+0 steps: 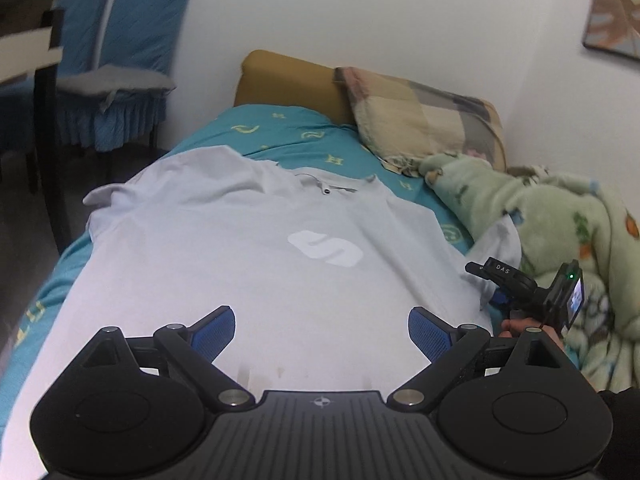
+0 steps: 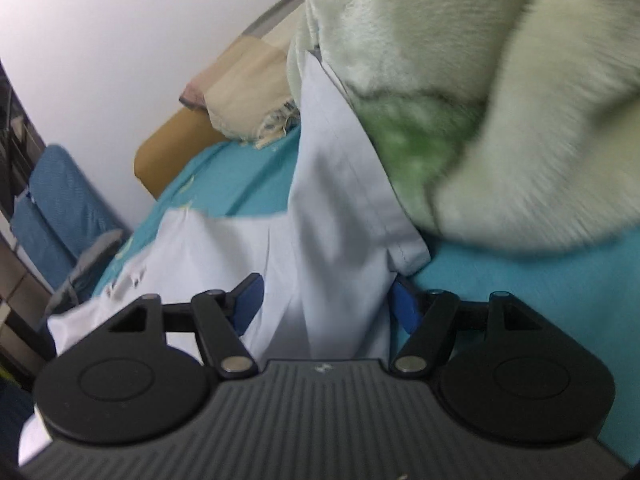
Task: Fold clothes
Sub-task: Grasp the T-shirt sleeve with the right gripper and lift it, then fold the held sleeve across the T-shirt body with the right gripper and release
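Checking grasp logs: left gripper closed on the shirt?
No: the left gripper hovers with its jaws wide apart over the flat shirt, holding nothing.

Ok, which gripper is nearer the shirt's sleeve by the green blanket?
Right. The right gripper is open with the sleeve running between its jaws, beside the green blanket. The left gripper is open over the shirt's lower body.

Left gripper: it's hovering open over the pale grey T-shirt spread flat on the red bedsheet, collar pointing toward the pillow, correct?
Not quite: the bedsheet is teal with yellow markings, not red, as the left wrist view shows. The rest holds: the left gripper is open over the pale grey T-shirt, collar toward the patchwork pillow.
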Demonstrator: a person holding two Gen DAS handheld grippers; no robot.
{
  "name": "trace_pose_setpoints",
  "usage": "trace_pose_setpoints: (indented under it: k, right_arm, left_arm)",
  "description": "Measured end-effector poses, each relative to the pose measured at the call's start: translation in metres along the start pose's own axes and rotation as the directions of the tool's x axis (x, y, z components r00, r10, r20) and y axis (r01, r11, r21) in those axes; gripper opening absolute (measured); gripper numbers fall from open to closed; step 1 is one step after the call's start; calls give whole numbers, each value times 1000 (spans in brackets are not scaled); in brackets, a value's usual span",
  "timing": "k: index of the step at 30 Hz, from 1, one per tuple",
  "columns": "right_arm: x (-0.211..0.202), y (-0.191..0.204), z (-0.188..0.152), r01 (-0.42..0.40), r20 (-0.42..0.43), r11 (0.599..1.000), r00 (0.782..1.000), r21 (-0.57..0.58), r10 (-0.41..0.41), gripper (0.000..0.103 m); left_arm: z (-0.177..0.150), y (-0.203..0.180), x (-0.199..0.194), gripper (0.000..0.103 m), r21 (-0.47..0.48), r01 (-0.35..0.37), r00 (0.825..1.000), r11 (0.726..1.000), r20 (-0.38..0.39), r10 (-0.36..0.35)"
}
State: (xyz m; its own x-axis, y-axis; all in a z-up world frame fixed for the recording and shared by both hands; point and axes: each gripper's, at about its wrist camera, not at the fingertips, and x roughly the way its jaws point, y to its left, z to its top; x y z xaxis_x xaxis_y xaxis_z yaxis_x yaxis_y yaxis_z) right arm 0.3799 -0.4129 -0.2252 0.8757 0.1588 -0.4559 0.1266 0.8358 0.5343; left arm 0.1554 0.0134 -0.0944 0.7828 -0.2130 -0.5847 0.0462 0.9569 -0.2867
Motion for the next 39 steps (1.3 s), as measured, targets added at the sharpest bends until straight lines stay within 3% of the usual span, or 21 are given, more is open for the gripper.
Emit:
trace_pose_setpoints:
  k: [3, 4, 5, 6, 12, 17, 20, 26, 30, 33, 34, 37, 39]
  right_arm:
    - [18, 18, 15, 63, -27, 998, 998, -23, -64, 71]
    - [19, 26, 19, 92, -35, 995, 995, -28, -92, 60]
    - [17, 35, 22, 122, -30, 992, 992, -40, -123, 22]
    - [11, 45, 25, 152, -15, 987, 988, -59, -153, 7]
    - [-45, 137, 52, 267, 174, 928, 958, -258, -227, 8]
    - [-66, 242, 46, 382, 334, 803, 911, -457, -243, 8]
    - [-56, 303, 25, 387, 364, 738, 909, -553, -204, 8]
    - [9, 364, -52, 227, 201, 673, 973, -704, -117, 9]
    - [60, 392, -107, 105, 63, 632, 994, -768, -89, 11]
    - [84, 380, -130, 22, -48, 663, 995, -748, -87, 18]
    - [83, 375, -131, 4, -67, 684, 995, -730, -78, 30]
    - [80, 361, -134, -50, -120, 740, 992, -671, -42, 84]
    - [67, 357, -132, -93, -145, 762, 989, -640, -2, 89]
  left_arm:
    - [7, 5, 5, 95, -26, -18, 1000, 1000, 3, 18]
    - [10, 5, 4, 95, -24, -24, 1000, 999, 6, 25]
    - [13, 6, 3, 95, -21, -30, 999, 999, 10, 30]
    - [16, 7, -1, 95, -23, -35, 999, 999, 26, 35]
    - [35, 29, -39, 95, -85, -57, 996, 995, 61, 62]
    - [38, 51, -61, 99, -114, -74, 993, 991, 81, 84]
    - [35, 64, -70, 99, -151, -102, 989, 983, 96, 117]
    - [42, 94, -73, 99, -224, -181, 970, 958, 119, 212]
    - [45, 111, -63, 99, -252, -240, 953, 937, 120, 277]
    - [47, 121, -51, 98, -277, -249, 957, 928, 80, 280]
    - [47, 121, -50, 98, -276, -246, 958, 929, 77, 277]
    - [47, 119, -52, 98, -260, -241, 959, 935, 84, 271]
    - [47, 117, -53, 98, -250, -238, 960, 939, 89, 266]
